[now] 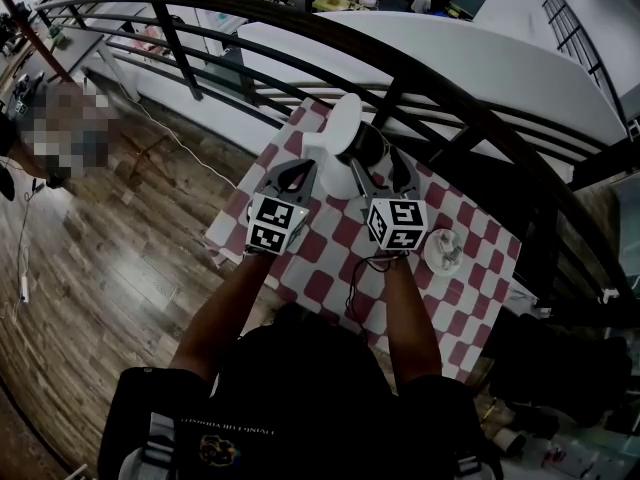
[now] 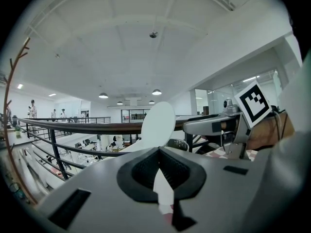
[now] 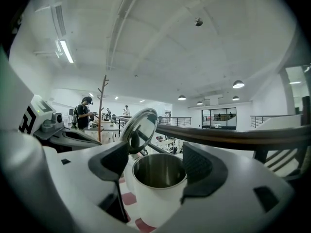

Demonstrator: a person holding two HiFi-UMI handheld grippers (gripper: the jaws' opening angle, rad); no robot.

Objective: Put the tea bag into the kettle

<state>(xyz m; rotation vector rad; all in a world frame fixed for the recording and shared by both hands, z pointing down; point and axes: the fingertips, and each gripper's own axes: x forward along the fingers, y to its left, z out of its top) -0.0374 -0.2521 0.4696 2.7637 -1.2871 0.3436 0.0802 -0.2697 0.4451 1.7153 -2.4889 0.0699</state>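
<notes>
A white kettle [image 1: 322, 154] stands at the far edge of the checked table [image 1: 470, 298], its round lid [image 1: 343, 125] tipped up. In the right gripper view its steel inside [image 3: 160, 171] looks bare, and I see no tea bag in any view. My right gripper [image 3: 156, 160] is open, one pad on each side of the kettle's mouth and neither touching it. My left gripper [image 2: 159, 153] is shut on a narrow white part that looks like the kettle's handle [image 2: 163, 188], with the lid [image 2: 158, 125] just beyond it. In the head view the left gripper [image 1: 295, 173] and right gripper [image 1: 380, 168] flank the kettle.
A small white dish [image 1: 443, 249] holding something pale sits on the cloth to the right of my right hand. A black cable [image 1: 353, 290] runs across the cloth below the right gripper. A dark metal railing [image 1: 450, 98] runs right behind the table, with a drop beyond it.
</notes>
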